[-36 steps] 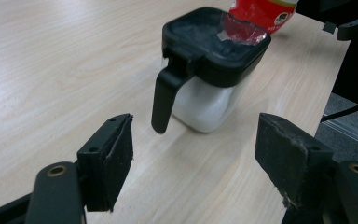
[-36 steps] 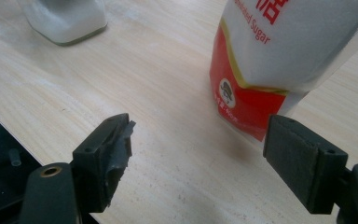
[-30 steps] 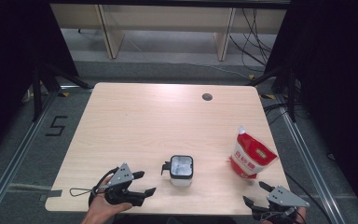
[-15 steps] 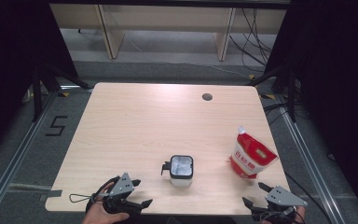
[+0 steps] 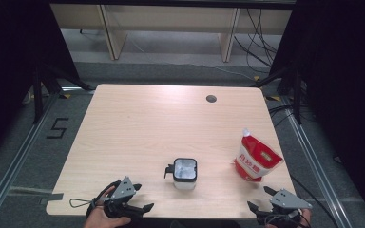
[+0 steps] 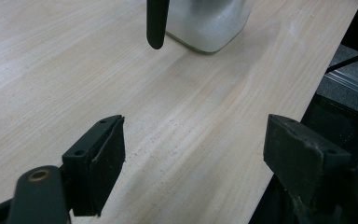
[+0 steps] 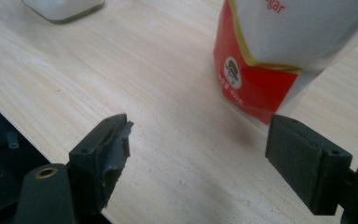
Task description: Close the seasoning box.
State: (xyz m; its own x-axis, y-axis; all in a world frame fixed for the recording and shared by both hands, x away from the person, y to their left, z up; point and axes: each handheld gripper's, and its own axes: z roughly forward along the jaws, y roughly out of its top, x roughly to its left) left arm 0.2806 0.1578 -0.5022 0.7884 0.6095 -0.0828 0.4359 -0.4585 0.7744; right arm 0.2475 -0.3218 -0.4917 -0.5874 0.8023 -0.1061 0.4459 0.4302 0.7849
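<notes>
A light wooden table (image 5: 138, 133) carries two things near its front edge. A small clear container (image 5: 185, 173) with a black rim and a black side handle stands upright a little left of the middle; something white lies inside it. To its right, well apart, a red and white stand-up pouch (image 5: 255, 159) stands upright with its spout at the top.

The left claw (image 5: 141, 198) hovers at the front left corner of the table, held in a hand (image 5: 105, 214), with its jaws spread wide and nothing between them; they have just been opening. In the left gripper view the container's base (image 6: 205, 23) and its black handle (image 6: 156, 23) stand ahead of the jaws, apart from them.

The right claw (image 5: 259, 199) hangs at the front right edge, just in front of the pouch, jaws also spread and empty. In the right gripper view the pouch's red lower part (image 7: 256, 79) stands close ahead, nearer the right jaw, without touching it, and the container's base (image 7: 65, 8) shows at the upper left.
</notes>
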